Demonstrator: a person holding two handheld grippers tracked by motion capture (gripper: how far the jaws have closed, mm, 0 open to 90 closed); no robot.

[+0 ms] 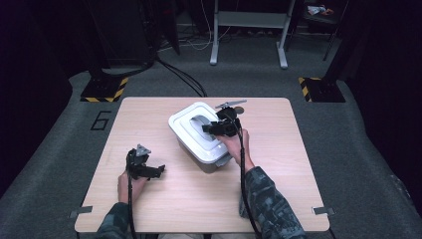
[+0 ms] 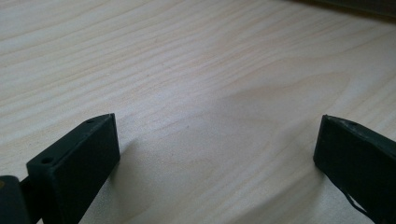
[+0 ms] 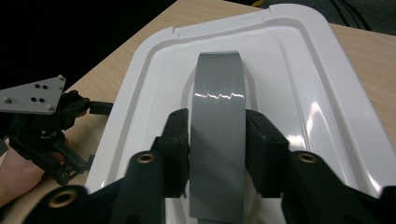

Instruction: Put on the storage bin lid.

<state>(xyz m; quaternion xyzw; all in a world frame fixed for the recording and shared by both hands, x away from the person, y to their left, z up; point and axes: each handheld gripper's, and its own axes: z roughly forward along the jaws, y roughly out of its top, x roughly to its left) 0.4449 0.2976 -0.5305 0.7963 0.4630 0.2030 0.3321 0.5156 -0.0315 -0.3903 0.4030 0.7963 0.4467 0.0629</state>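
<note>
A white lidded box (image 1: 191, 137) stands slantwise in the middle of the wooden table (image 1: 278, 164). Its white lid (image 3: 303, 79) has a grey arched handle (image 3: 218, 88) across the middle. My right gripper (image 1: 210, 128) reaches over the lid from the right; in the right gripper view it (image 3: 217, 140) has the handle between its jaws, pads close on either side with the grip loosened. My left gripper (image 1: 158, 171) rests low on the table at the front left, open, and in its own view it (image 2: 217, 140) has only bare wood between the jaws.
The left gripper (image 3: 93, 135) with its grey plate lies left of the box in the right gripper view. Around the table is grey carpet; a metal frame (image 1: 249, 30) and yellow-black floor plates (image 1: 104, 90) stand at the back.
</note>
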